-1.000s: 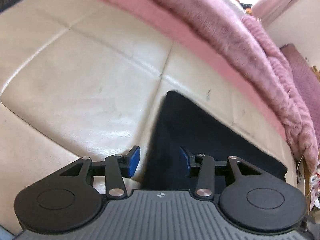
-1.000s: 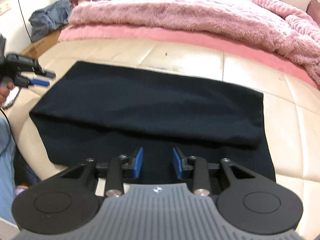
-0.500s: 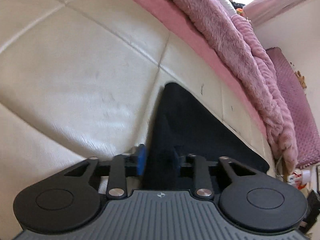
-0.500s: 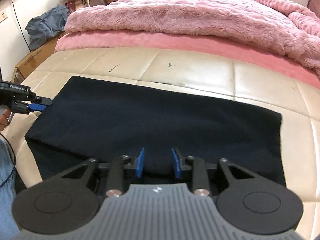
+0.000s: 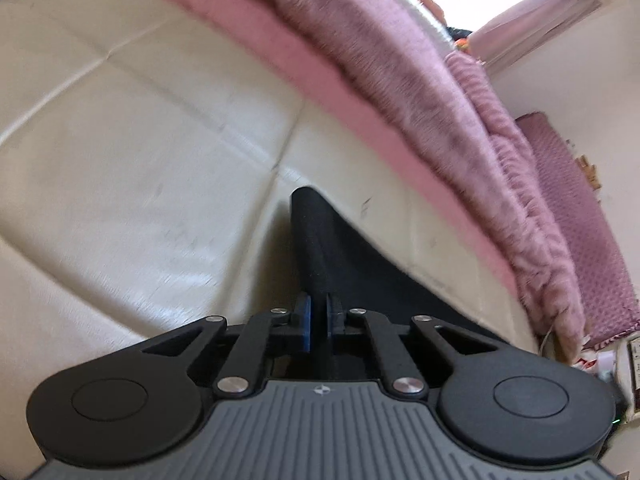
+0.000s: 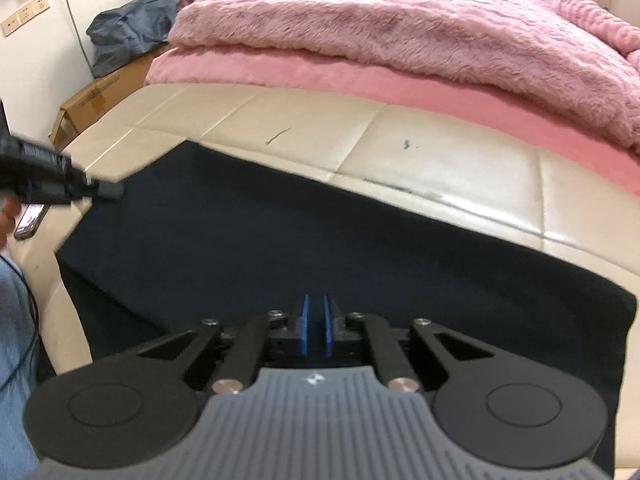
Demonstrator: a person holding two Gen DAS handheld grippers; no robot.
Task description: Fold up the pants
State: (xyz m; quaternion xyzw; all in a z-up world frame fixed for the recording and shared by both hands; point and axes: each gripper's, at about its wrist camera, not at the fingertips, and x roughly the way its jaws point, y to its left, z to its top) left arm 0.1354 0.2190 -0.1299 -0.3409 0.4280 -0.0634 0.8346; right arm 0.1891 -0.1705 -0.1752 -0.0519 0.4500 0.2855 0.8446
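Observation:
Dark navy pants (image 6: pixel 312 240) lie folded lengthwise on a cream leather bench (image 6: pixel 440 168). My right gripper (image 6: pixel 316 330) is shut on the near edge of the pants. My left gripper (image 5: pixel 317 322) is shut on the left end edge of the pants (image 5: pixel 320 236), which rises between the blue pads. The left gripper also shows in the right wrist view (image 6: pixel 108 190) at the pants' far left corner.
A pink fluffy blanket (image 6: pixel 400 36) over a pink sheet (image 6: pixel 320 76) lies on the bed behind the bench. A cardboard box (image 6: pixel 92 98) and blue clothes (image 6: pixel 132 36) sit at the far left. A phone (image 6: pixel 30 220) lies at the bench's left edge.
Both grippers went from open to shut on the pants' edges. The right gripper has moved forward over the near edge. The left gripper has closed on the left end.

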